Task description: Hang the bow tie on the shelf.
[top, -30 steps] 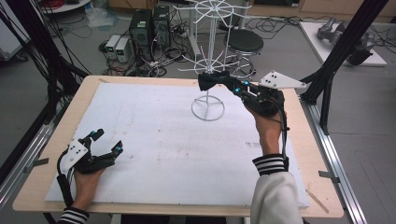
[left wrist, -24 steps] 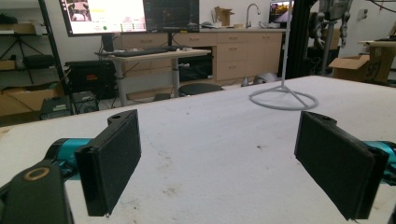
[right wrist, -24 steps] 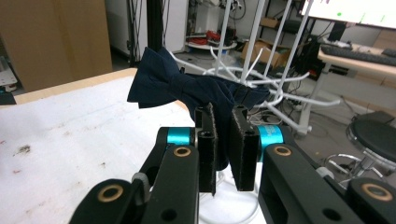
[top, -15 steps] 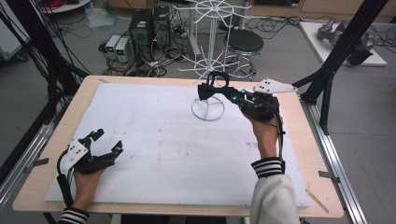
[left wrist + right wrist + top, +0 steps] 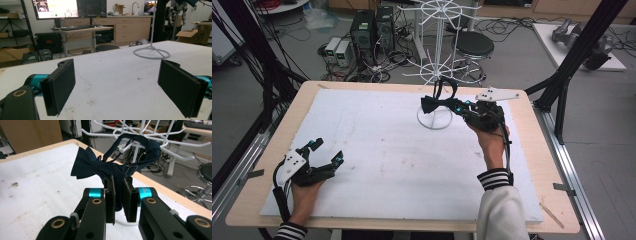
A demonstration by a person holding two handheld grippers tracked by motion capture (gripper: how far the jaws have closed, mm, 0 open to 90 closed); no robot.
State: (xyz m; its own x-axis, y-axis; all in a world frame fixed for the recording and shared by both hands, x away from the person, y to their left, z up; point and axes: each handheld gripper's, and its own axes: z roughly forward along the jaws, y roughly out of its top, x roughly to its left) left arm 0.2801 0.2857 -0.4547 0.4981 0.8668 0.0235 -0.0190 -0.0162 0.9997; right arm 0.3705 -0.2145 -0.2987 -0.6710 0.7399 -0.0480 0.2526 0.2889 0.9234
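Observation:
A dark navy bow tie [image 5: 96, 166] with its neck strap [image 5: 140, 147] is pinched between the pads of my right gripper [image 5: 119, 195]. Its strap loops up over a prong of the white wire display rack [image 5: 160, 135]. From above, the bow tie [image 5: 433, 104] hangs beside the rack's pole, above the rack's ring base [image 5: 435, 120], with the right gripper [image 5: 456, 106] at the table's far right. My left gripper [image 5: 326, 152] rests low at the near left of the table, jaws wide open with nothing between its pads [image 5: 61, 85].
A white foam sheet [image 5: 377, 150] covers the wooden table [image 5: 532, 125]. The rack base [image 5: 151, 52] stands far ahead in the left gripper view. Computers, cables and a black stool [image 5: 474, 45] sit on the floor beyond the far edge.
My right gripper has lifted the bow tie and tilted slightly, bringing the strap loop up against the rack's prongs. The left gripper has stayed still.

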